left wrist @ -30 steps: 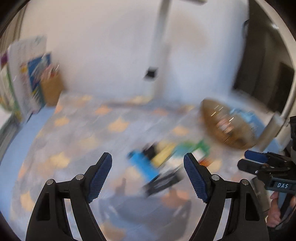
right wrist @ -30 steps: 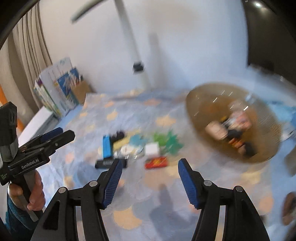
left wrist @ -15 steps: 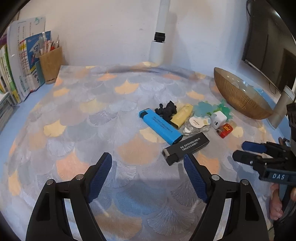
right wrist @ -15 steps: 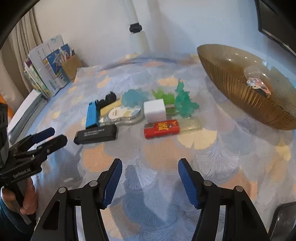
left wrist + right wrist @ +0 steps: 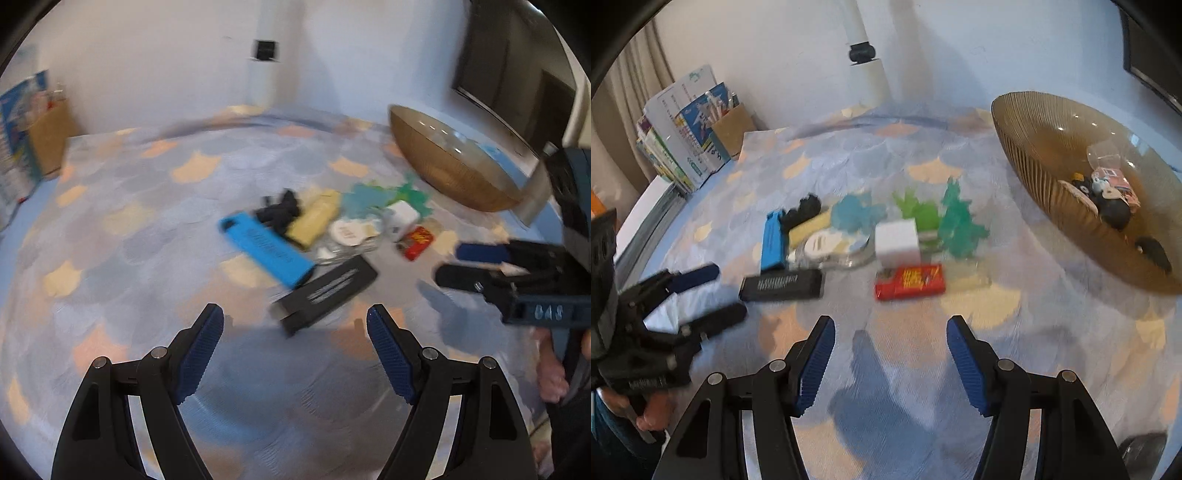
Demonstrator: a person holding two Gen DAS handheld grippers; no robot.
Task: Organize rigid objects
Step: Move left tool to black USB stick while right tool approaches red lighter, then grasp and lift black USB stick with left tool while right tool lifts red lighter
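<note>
Both grippers have closed in on the clutter since half a second ago, so the pile now sits nearer and larger in each wrist view, and the left view has gone blurry with motion. The left gripper [image 5: 295, 354] hangs released and empty above the patterned cloth [image 5: 122, 236], jaws spread wide, with the black bar [image 5: 325, 290] lying just ahead of them. The right gripper [image 5: 890, 360] is likewise spread and holds nothing; the red lighter [image 5: 910, 282] lies a little way in front of its fingertips, with the white cube [image 5: 897, 242] just behind that.

Everything left to sort lies in one tight cluster on the cloth: the blue lighter [image 5: 266, 253], a yellow piece [image 5: 314, 219], a black figure [image 5: 279, 210] and the green and teal plastic shapes [image 5: 938, 218]. The amber bowl [image 5: 1034, 166] stands off to the right and already holds a few small items (too jumbled to name).

This looks like the approach before a first pick, early in the task. Next, each gripper likely needs to come down over its nearest piece, square the jaws across the narrow side, and clamp without nudging the neighbours.
</note>
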